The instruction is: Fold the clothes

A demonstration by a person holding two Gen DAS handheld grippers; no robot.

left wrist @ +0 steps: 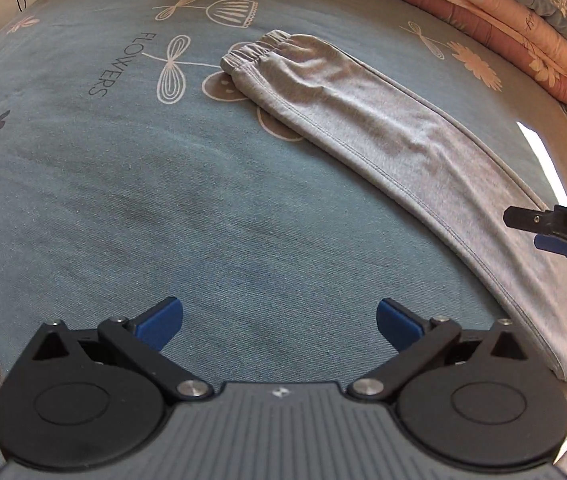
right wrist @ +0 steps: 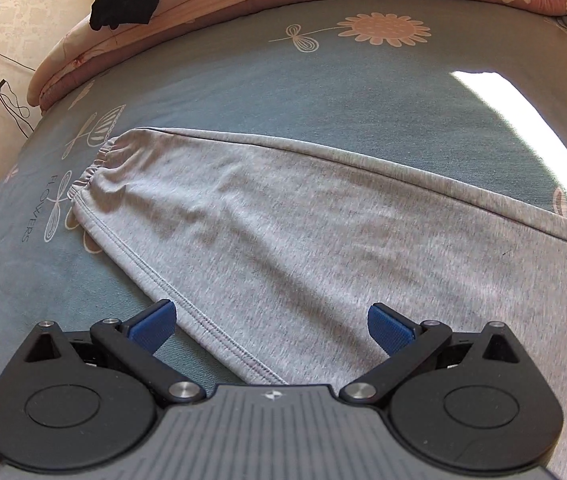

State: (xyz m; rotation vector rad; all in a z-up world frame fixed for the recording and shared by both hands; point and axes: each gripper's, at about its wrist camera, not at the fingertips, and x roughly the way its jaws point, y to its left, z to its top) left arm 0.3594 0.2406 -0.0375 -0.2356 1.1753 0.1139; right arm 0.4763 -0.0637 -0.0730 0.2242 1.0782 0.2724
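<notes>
While both tools are held open and empty, the grey sweatpants (right wrist: 303, 232) are laid flat on the bed (left wrist: 123, 200); the right tool (right wrist: 271, 326) is positioned over them, the left tool (left wrist: 279, 322) beside them.

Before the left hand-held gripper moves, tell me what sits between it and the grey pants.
Nothing visible. Only bare blue bedsheet lies between the open left hand-held gripper and the grey pants. The right hand-held gripper, also open, is already over the pants' fabric.
</notes>
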